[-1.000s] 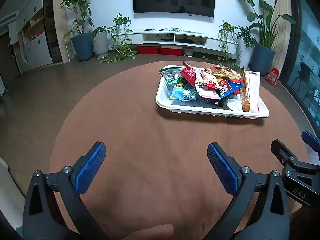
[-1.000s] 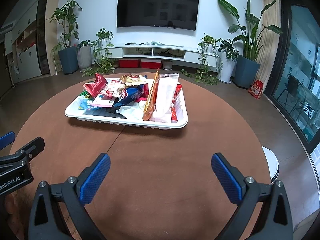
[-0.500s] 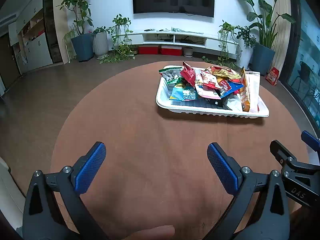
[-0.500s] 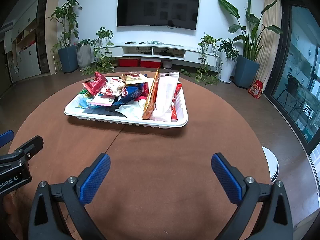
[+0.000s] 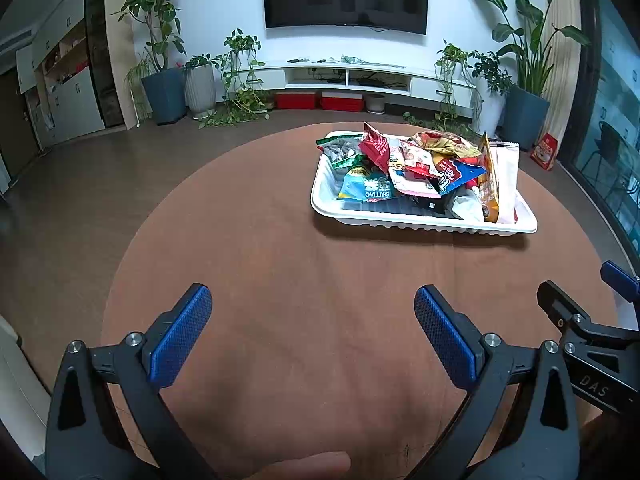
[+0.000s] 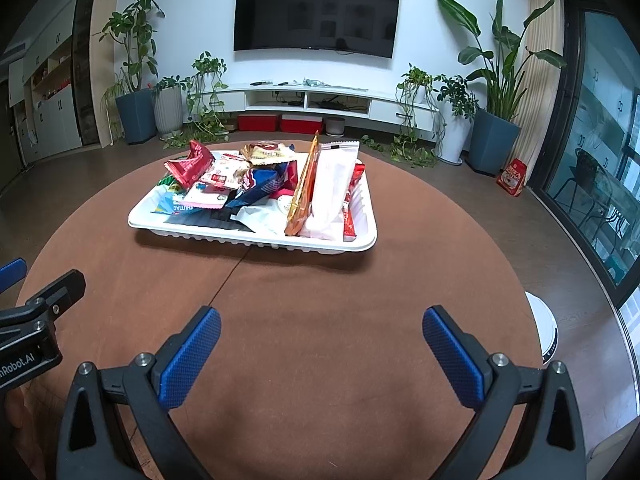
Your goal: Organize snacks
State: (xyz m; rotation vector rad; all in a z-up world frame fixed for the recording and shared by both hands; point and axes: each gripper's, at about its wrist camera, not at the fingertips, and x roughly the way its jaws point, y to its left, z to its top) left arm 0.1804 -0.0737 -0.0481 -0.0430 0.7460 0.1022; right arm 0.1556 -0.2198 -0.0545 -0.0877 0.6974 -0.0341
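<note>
A white tray (image 5: 420, 224) (image 6: 256, 238) sits on the round brown table, heaped with several snack packets (image 5: 404, 168) (image 6: 240, 184). A tall white packet (image 6: 334, 188) and an orange one (image 6: 304, 188) stand on edge at the tray's right end. My left gripper (image 5: 312, 332) is open over bare table, well short of the tray, which lies ahead to its right. My right gripper (image 6: 320, 344) is open too, with the tray ahead and slightly left. Nothing is between either pair of blue pads. Each gripper shows at the edge of the other's view.
The brown table (image 5: 280, 280) has bare room in front of and left of the tray. A white round stool (image 6: 544, 328) stands beyond the table's right edge. Potted plants, a low TV cabinet (image 6: 320, 98) and a wall television line the far wall.
The tray sits slightly lower and nearer in the right wrist view. The left gripper has barely moved. Both stay open.
</note>
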